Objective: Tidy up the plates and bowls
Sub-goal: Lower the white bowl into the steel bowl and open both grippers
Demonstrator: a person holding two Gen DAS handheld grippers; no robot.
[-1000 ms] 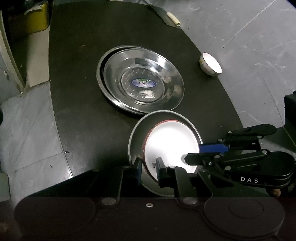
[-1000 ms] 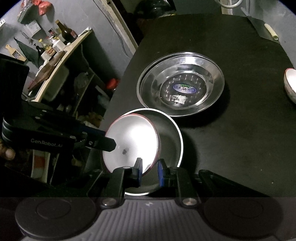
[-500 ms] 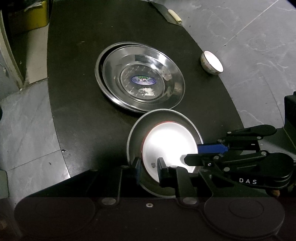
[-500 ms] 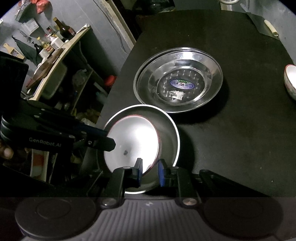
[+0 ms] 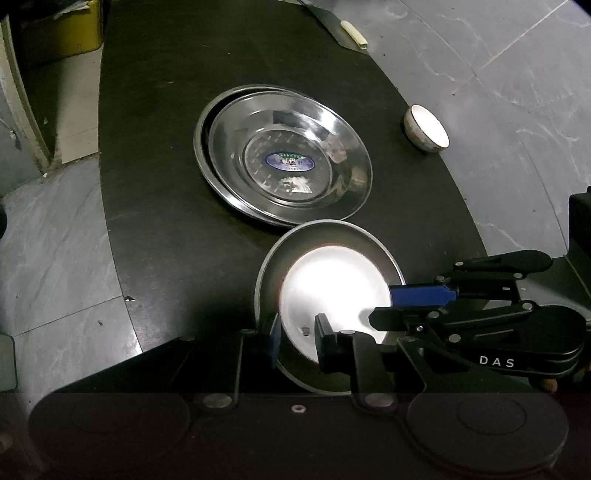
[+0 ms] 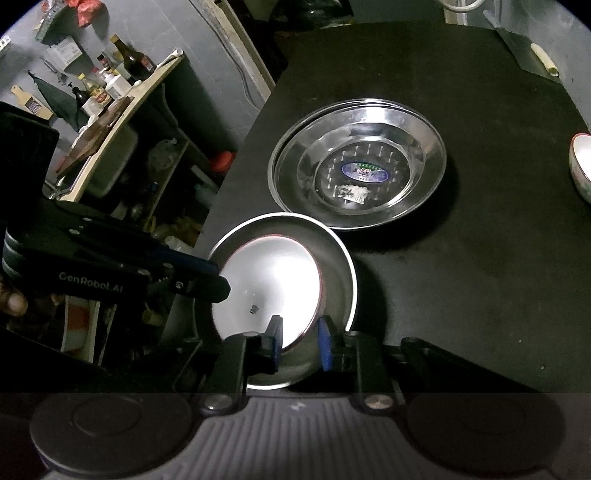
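Observation:
A white bowl with a red rim point(image 5: 332, 291) point(image 6: 269, 284) sits nested in a steel bowl point(image 5: 273, 266) point(image 6: 336, 258) near the black table's front edge. My left gripper point(image 5: 295, 341) is shut on the near rims of the nested bowls. My right gripper point(image 6: 298, 345) is shut on their rims from the opposite side. Two stacked steel plates point(image 5: 284, 155) point(image 6: 358, 162) with a blue sticker lie just beyond. A small white bowl point(image 5: 426, 127) point(image 6: 580, 166) stands at the table's right edge.
The black table point(image 5: 155, 147) point(image 6: 480, 277) ends close on the left and right over grey floor tiles. A cleaver with a pale handle point(image 5: 352, 33) point(image 6: 543, 57) lies at the far edge. A cluttered shelf with bottles point(image 6: 110, 85) stands left.
Both grippers, holding the nested bowls, have drifted slightly back and left; the stacked plates appear a little farther right. The grips are unchanged.

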